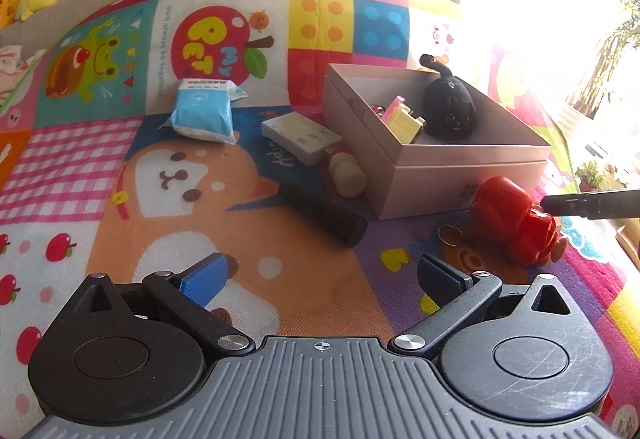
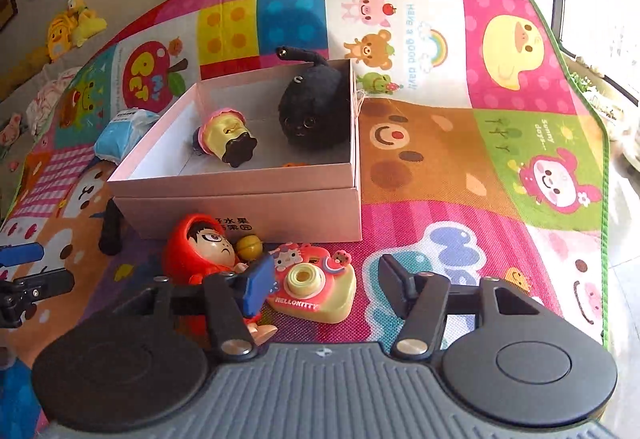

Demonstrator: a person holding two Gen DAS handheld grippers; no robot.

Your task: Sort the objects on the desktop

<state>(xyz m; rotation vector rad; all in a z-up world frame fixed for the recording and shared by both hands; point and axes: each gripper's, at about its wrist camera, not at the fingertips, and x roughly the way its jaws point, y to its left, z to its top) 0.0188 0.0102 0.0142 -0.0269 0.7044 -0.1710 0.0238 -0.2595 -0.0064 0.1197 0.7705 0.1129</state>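
A pink open box stands on the play mat and holds a black plush cat and a yellow-pink toy. My right gripper is open, its fingers either side of a pink Hello Kitty toy camera on the mat. A red hooded figure lies just left of it. My left gripper is open and empty above the mat. A right gripper finger shows beside the red figure.
Left of the box lie a blue packet, a white flat box, a cream cylinder and a black cylinder. A key ring lies by the red figure. Plush toys sit beyond the mat.
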